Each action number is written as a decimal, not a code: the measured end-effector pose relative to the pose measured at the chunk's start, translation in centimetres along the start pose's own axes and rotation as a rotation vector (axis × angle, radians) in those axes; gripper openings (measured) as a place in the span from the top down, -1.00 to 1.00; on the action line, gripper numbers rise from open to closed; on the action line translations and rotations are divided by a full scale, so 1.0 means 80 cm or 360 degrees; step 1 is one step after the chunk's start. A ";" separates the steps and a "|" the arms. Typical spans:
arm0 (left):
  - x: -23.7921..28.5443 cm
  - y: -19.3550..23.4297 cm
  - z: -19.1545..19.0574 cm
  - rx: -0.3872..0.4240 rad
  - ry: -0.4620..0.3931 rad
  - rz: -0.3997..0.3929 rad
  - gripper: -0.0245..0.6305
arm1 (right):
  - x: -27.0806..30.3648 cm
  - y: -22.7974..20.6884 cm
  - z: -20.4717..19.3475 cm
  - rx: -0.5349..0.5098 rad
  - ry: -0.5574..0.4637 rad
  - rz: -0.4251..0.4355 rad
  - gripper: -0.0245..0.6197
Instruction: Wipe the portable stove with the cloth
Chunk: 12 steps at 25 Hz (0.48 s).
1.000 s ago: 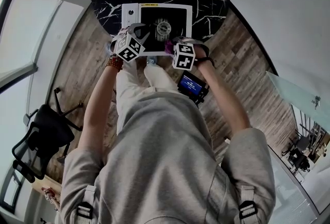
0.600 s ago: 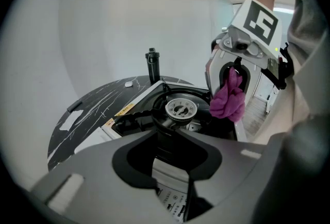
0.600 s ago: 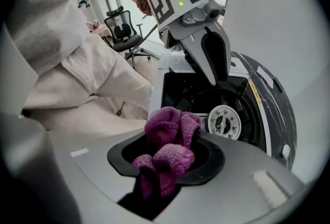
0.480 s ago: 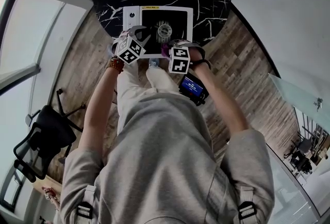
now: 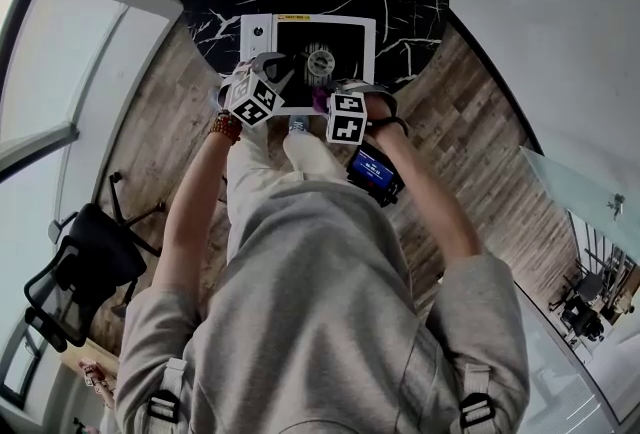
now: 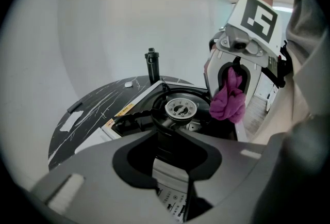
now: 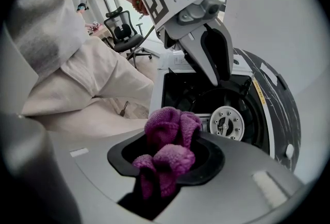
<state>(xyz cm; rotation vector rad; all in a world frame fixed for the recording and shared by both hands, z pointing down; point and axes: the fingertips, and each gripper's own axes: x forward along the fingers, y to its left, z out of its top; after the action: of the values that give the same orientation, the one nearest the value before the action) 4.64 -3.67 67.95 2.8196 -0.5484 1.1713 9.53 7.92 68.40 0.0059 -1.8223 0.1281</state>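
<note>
With the left gripper (image 6: 172, 169) clamped on the portable stove (image 5: 255, 32) at its near edge, the right gripper (image 7: 166, 166) pinches the purple cloth (image 7: 167, 130) just short of the burner (image 7: 225, 122), so the wiping step looks in hand, and next calls for pressing down and sweeping ahead.

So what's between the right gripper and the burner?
The purple cloth, clamped in the right gripper; past it, only the black pan of the portable stove up to the burner. Right gripper view shows it.
</note>
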 end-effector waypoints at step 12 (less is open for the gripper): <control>0.001 0.001 -0.001 -0.0015 0.0007 -0.0007 0.62 | 0.007 0.001 0.016 -0.0027 0.0028 0.0059 0.40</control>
<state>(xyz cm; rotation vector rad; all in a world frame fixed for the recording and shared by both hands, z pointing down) 4.61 -3.74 68.05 2.8086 -0.5458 1.1703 8.15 7.93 68.61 -0.0409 -1.8064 0.1383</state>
